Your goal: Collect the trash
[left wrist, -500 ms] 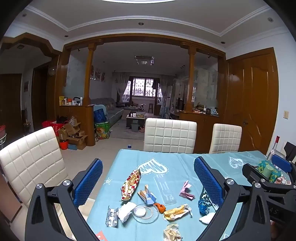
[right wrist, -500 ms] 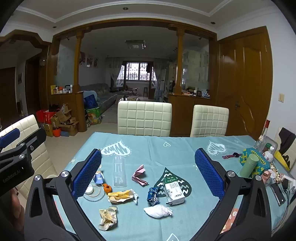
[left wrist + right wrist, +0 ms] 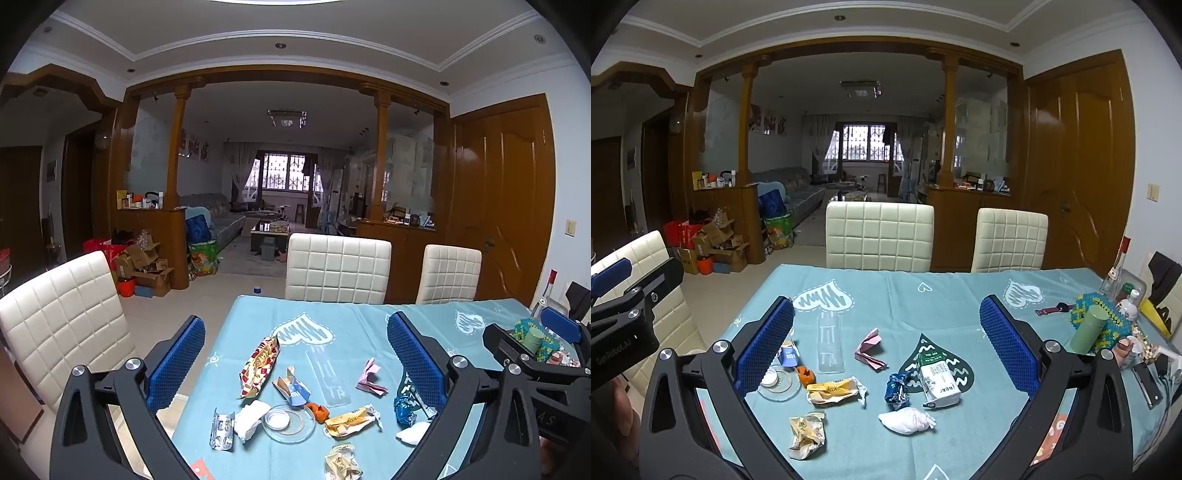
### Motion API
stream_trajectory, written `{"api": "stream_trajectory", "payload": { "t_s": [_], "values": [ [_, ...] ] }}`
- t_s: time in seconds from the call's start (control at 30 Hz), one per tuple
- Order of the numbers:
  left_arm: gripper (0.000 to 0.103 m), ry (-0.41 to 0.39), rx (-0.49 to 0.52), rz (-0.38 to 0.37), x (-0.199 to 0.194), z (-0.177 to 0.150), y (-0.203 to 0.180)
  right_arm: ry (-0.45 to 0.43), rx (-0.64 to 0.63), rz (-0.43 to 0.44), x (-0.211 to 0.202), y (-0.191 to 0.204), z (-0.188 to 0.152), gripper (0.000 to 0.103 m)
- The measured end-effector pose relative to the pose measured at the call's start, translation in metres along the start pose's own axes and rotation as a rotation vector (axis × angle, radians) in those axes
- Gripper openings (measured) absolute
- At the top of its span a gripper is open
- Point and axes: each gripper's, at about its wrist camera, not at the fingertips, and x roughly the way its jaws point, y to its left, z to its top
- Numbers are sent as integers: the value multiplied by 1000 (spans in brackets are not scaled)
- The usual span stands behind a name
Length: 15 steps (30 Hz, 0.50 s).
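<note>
Trash lies scattered on the blue tablecloth [image 3: 332, 325]. In the left wrist view I see a patterned snack bag [image 3: 258, 367], a small blue carton [image 3: 293, 389], pink folded paper [image 3: 369, 376], a yellow wrapper [image 3: 351, 421] and a blister pack [image 3: 221, 430]. My left gripper [image 3: 295, 321] hovers open above them, holding nothing. The right wrist view shows a white-green packet [image 3: 938, 380], blue foil [image 3: 895, 389], a white tissue [image 3: 905, 421], a beige wrapper [image 3: 807, 434] and the pink paper [image 3: 870, 349]. My right gripper [image 3: 886, 302] is open and holds nothing.
A glass dish [image 3: 777, 382] and a clear plastic tray [image 3: 830, 343] sit among the trash. A green flask [image 3: 1089, 328], bottles and small items crowd the table's right edge. White padded chairs [image 3: 879, 236] stand at the far side and one chair [image 3: 62, 321] at the left.
</note>
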Motion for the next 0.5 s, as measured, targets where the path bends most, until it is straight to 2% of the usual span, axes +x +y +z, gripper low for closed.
{"api": "stream_trajectory", "payload": {
  "t_s": [0.5],
  "values": [
    [97,17,1,1,3,-2,2,2,3,-1,0,0,0,100]
  ]
}}
